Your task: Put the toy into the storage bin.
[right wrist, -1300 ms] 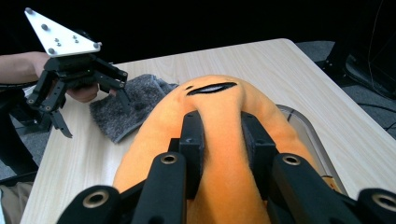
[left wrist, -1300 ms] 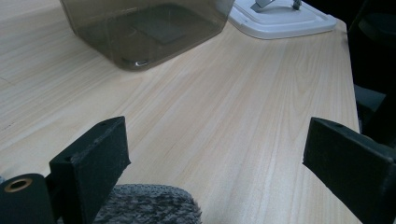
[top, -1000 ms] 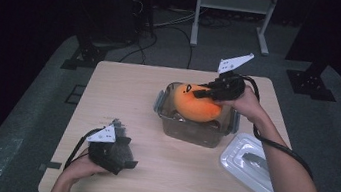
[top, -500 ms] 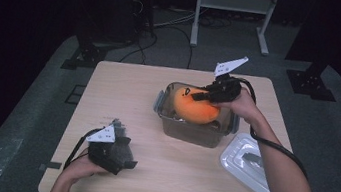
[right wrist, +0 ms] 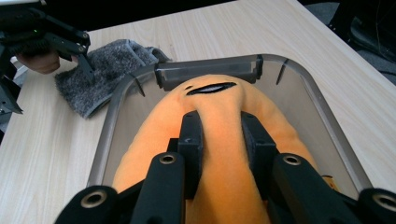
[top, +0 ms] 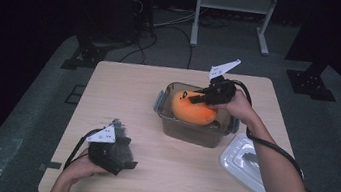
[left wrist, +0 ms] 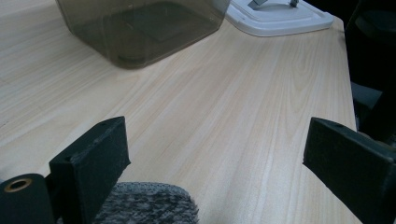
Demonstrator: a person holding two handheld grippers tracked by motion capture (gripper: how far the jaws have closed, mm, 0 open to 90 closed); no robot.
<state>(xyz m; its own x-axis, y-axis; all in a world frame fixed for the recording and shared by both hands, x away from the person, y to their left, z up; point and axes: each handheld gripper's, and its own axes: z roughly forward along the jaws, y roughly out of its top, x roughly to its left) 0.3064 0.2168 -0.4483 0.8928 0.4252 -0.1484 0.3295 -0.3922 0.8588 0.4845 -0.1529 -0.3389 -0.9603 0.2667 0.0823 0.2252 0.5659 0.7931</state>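
My right gripper is shut on an orange plush toy, pinching a fold of its top. The toy hangs partly inside a smoky clear plastic container at the table's middle right. Near the front left edge my left gripper rests low with its jaws wide open and bare tabletop between them. A grey knitted cloth lies under it, by its left jaw.
The container's white lid lies flat at the front right corner of the wooden table. Beyond the table's far edge are a dark floor, cables and a white metal stand.
The right gripper has sunk a little, lowering the orange toy deeper into the container. The left gripper has stayed where it was.
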